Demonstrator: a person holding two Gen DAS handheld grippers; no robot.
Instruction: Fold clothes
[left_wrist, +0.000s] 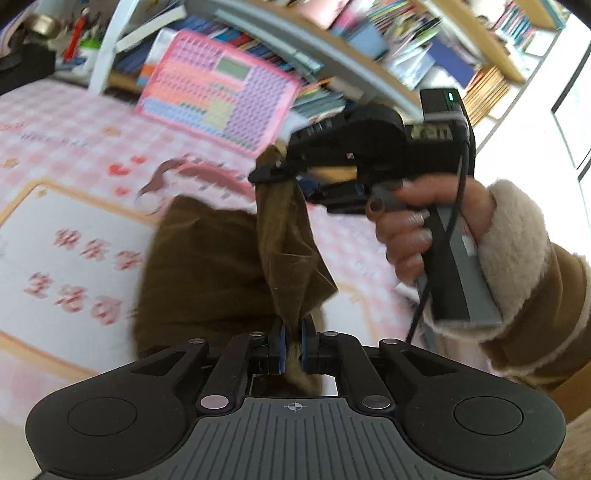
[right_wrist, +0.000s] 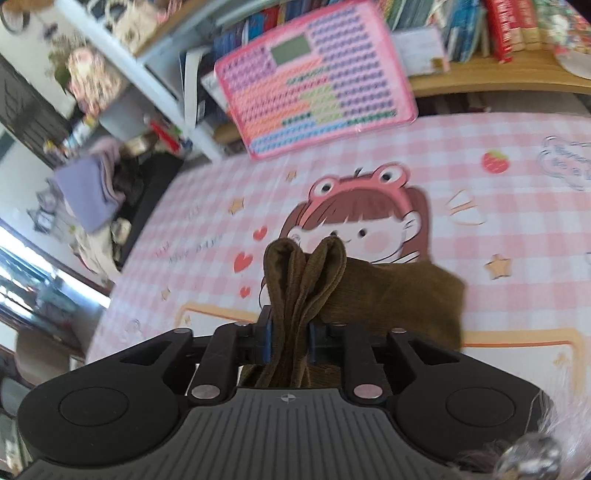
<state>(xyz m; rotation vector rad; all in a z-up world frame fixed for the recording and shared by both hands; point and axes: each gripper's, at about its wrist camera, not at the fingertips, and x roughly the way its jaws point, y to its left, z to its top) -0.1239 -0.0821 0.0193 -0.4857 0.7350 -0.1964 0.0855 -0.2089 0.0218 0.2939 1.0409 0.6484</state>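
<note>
Left hand-held gripper (left_wrist: 291, 345) pinching brown corduroy garment (left_wrist: 207, 266), bunched, partly lifted

bookshelves (right_wrist: 480, 37) — crowded (books) | pink checked tabletop (right_wrist: 406, 166) — daylight

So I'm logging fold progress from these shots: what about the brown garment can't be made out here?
- Garment type: left wrist view, motion blur, and the left claw body covers its near end.
- Its lower part: right wrist view, hidden behind the right claw body.
- Fold count: bunched cloth in the right wrist view hides the layers.
- Mat lettering: left wrist view, blurred.
</note>
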